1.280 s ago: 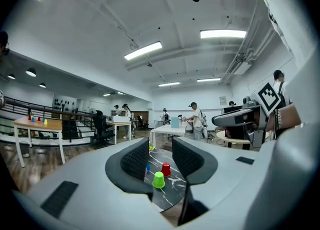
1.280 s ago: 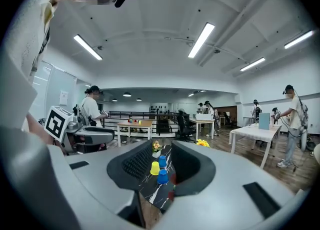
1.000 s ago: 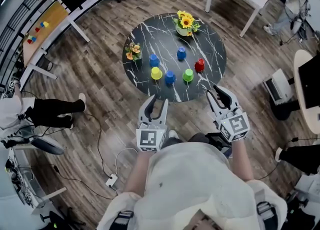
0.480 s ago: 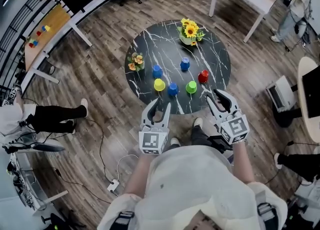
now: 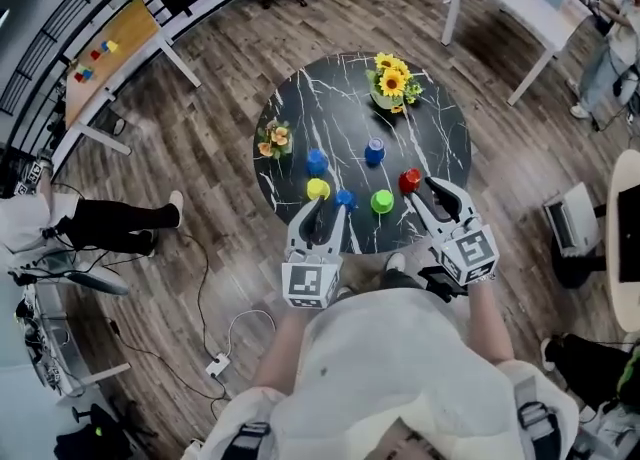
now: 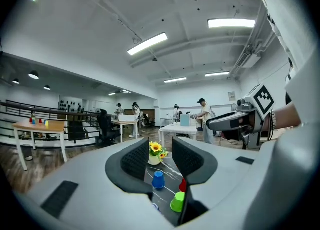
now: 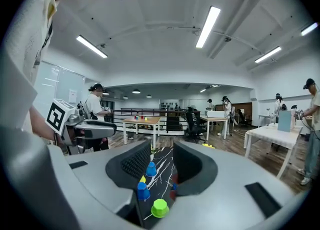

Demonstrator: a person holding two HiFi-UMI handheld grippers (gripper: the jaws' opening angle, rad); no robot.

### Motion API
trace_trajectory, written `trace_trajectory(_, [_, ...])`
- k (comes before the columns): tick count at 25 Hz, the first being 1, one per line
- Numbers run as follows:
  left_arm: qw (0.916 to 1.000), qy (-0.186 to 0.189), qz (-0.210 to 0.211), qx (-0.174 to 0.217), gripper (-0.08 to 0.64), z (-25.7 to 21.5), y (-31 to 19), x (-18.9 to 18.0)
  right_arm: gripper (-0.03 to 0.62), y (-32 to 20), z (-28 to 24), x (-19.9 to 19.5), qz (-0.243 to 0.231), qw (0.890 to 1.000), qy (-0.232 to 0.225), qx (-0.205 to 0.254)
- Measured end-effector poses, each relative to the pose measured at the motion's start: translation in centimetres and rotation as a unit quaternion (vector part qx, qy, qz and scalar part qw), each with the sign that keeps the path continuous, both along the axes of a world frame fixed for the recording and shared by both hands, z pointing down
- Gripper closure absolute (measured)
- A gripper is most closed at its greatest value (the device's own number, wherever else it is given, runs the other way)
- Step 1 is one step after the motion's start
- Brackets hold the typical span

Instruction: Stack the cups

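Nearer now, both grippers overhang the table at 6 o'clock: left gripper released, empty; right gripper opening, empty. Six unstacked cups: three blue cups, one yellow cup, one green cup, one red cup

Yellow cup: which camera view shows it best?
The head view: the yellow cup stands whole on the round table. The right gripper view shows only a yellow sliver at a jaw's edge. The left gripper view does not show it.

My head cam looks steeply down on the table. Both gripper cams sit low by its edge, facing across. All 3 see the green cup.
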State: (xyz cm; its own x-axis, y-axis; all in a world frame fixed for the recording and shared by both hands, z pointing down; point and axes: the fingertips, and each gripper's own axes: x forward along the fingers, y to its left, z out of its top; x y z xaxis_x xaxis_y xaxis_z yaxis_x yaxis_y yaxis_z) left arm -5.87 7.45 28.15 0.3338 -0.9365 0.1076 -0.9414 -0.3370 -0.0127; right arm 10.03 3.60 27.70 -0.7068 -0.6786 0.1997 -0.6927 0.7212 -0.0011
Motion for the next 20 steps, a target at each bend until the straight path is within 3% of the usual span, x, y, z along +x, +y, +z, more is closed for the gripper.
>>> trace_trajectory(12, [0.9976, -0.005, -0.068, -0.012, 0.408, 2.4, -5.7, 2.8, 0.437, -7.1, 3.7, 2.2, -0.078, 0.996, 0.016, -0.027])
trace_trajectory(20, [0.9980, -0.021, -0.043, -0.042, 0.408, 6.1, -8.7, 1.5, 0.431, -9.0, 8.8, 0.7, -0.066, 0.994, 0.034, -0.080])
